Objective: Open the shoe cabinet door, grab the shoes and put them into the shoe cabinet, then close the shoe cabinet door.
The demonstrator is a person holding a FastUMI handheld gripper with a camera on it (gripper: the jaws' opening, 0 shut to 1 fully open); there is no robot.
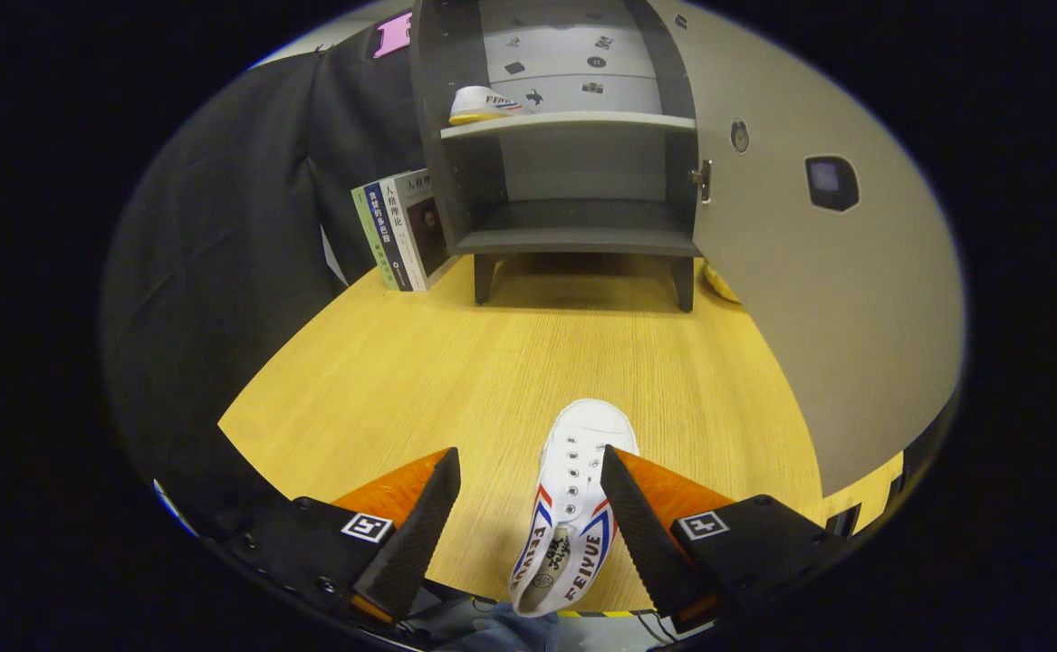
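While the gripper point(528, 507) sits at the bottom centre of the frame with its two fingers spread wide, one white canvas sneaker point(573, 507) lies on the wooden table point(401, 380) between them, toe pointing away toward the cabinet. The right finger point(641, 534) stands right against the sneaker's side; the left finger point(415, 534) is clear of it, with bare table between. A second white sneaker point(485, 104) rests on the upper shelf point(573, 122) of the shoe cabinet point(573, 163), at that shelf's left end. So two sneakers are counted: one inside, one on the table. The dark cabinet stands at the top centre on short legs, showing two shelves, the lower shelf point(578, 237) bare. Its one door point(818, 272) is swung open and sweeps down the right side of the frame. Three books point(401, 231) lean against the cabinet's left wall, in the upper left.
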